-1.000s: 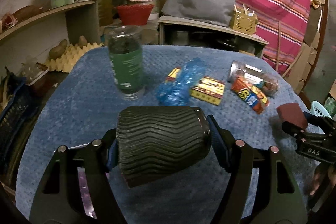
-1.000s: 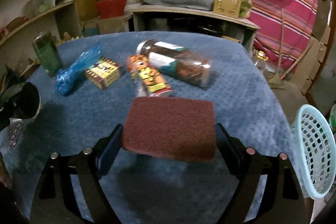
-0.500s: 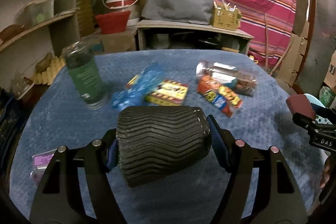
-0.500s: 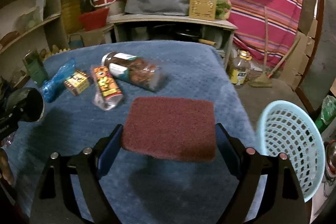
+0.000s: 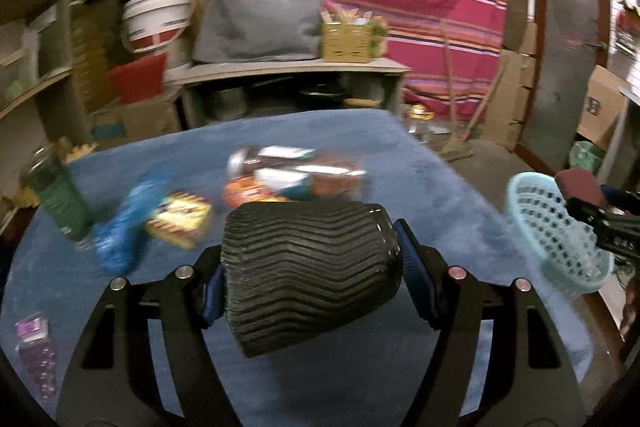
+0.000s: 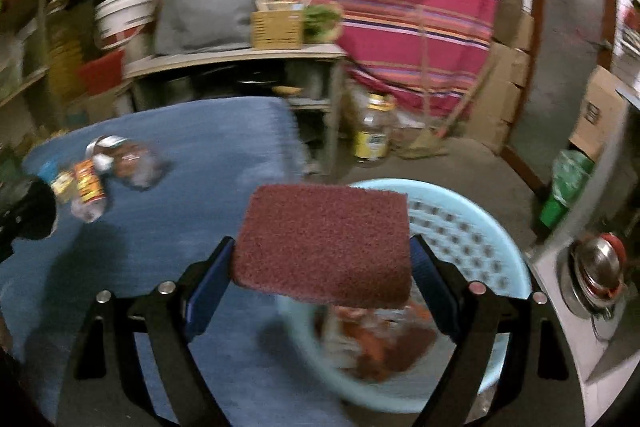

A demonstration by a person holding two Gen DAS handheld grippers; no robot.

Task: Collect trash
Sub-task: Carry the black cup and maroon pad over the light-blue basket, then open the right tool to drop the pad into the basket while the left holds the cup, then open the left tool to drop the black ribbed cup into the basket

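Observation:
My left gripper (image 5: 310, 277) is shut on a black ribbed cup (image 5: 310, 277) held sideways above the blue table (image 5: 400, 367). My right gripper (image 6: 324, 263) is shut on a dark red scouring pad (image 6: 324, 243) over the near rim of a light blue basket (image 6: 480, 239) that holds some trash. In the left wrist view the basket (image 5: 556, 231) is at the right edge, with the right gripper (image 5: 588, 195) and its pad beside it. A clear jar (image 5: 296, 171), an orange packet (image 5: 244, 191), a yellow box (image 5: 180, 219) and a blue bag (image 5: 124, 227) lie on the table.
A green jar (image 5: 56, 195) stands at the table's left, a purple wrapper (image 5: 34, 343) lies near its front left. A low shelf unit (image 5: 288, 83) with a grey cushion stands behind. A yellow-labelled bottle (image 6: 374, 135) and a broom stand on the floor; metal pots (image 6: 596, 275) sit right of the basket.
Both grippers have swung to the right with their loads. The basket has come into view of the left wrist and now lies under the right gripper's pad. The table items have slid left.

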